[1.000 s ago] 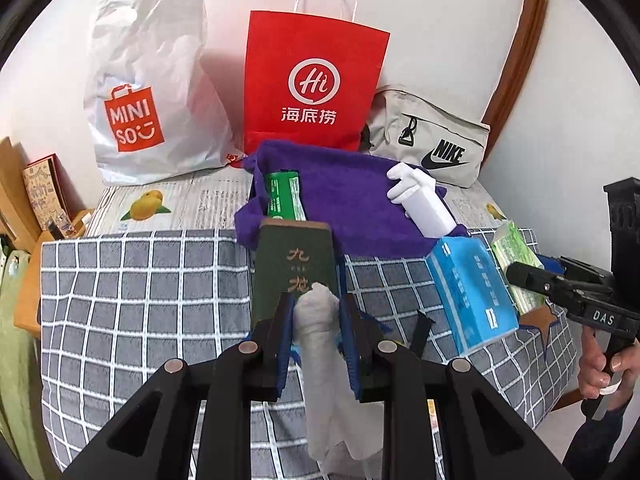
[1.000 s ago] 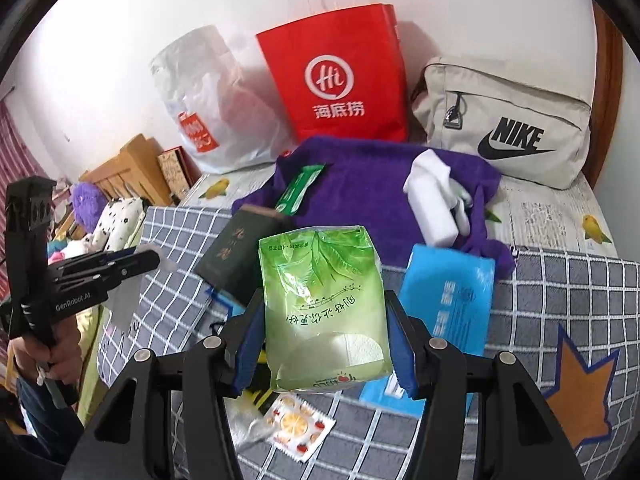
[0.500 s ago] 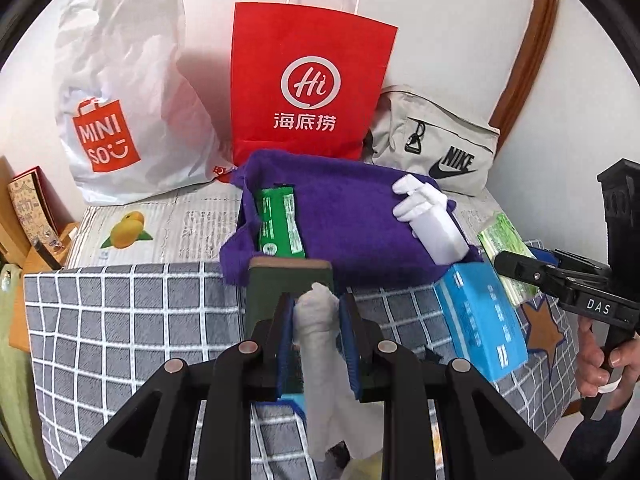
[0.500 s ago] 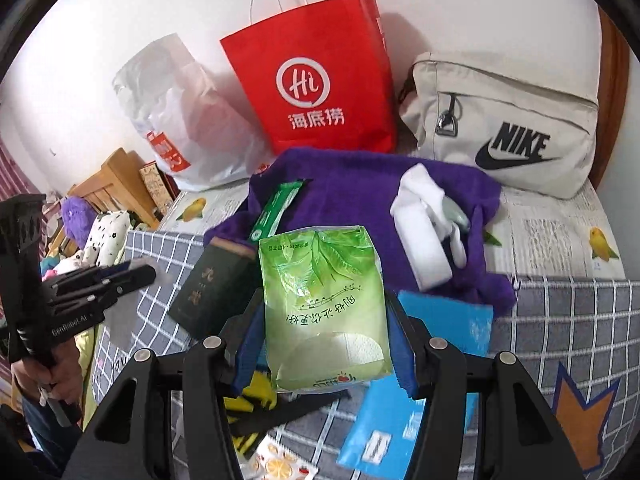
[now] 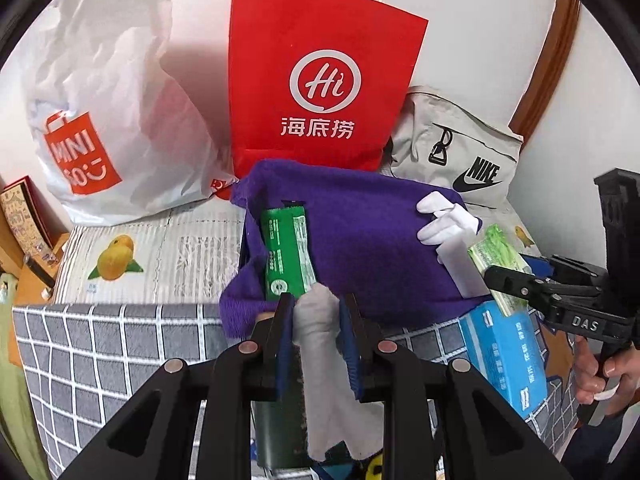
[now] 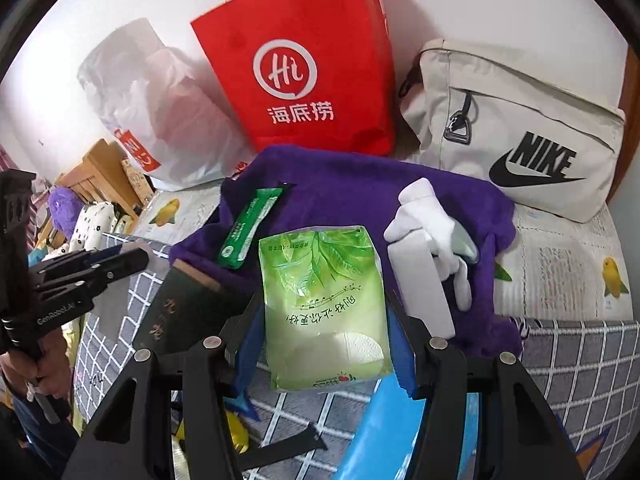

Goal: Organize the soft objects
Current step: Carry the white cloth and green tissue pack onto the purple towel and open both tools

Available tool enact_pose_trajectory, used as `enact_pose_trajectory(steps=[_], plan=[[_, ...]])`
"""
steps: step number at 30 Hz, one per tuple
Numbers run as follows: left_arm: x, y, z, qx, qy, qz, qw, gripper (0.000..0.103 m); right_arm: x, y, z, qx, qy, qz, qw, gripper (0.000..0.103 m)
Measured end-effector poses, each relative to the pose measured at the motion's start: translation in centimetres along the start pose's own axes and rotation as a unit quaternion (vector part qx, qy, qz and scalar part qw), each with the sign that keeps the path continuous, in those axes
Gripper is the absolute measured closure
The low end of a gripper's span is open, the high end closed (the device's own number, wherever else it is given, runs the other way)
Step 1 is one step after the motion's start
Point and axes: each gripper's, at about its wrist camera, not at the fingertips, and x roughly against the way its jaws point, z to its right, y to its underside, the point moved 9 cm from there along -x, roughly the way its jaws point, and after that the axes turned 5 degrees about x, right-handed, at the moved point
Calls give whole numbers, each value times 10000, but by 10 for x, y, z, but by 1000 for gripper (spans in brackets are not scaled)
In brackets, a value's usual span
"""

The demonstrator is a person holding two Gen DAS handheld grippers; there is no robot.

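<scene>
Pinching a white cloth [image 5: 320, 344], the left gripper [image 5: 318, 312] has its blue pads pressed against the bunched fabric, the rest of it hanging down below the jaws. The right gripper [image 6: 324, 320] is clamped on a green tissue pack [image 6: 324, 308] printed with leaves and Chinese text, too small to read; both pads touch its sides.

Both grippers hang over a grey checked cover [image 5: 100, 352], near the front edge of a purple towel [image 5: 360, 232]. On the towel lie a green sachet [image 5: 286, 252] with white small print, unreadable, and a white spray bottle [image 6: 424, 264] on its side.

Behind the towel, against the wall:
- red paper bag [image 5: 320, 92], white "Hi" logo in a circle, "海底捞" beneath
- white plastic bag [image 5: 108, 120], red "MINISO" shopping-bag logo
- beige pouch [image 6: 520, 132], black "NIKE" with swoosh

A dark green box [image 6: 180, 312] with gold characters lies just beside the towel's front edge, partly under the left gripper. A blue tissue pack [image 5: 508, 356] with white text lies right of the towel. In the right wrist view the left gripper body reads "GenRobot.AI"; in the left wrist view the right one reads "DAS".
</scene>
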Motion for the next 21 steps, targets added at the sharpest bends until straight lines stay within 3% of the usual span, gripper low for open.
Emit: enact_pose_trajectory(steps=[21], plan=[[-60,-28,-16,-142,-39,-292,9995,81,-92,-15,9,366,84,-790,9962,48]])
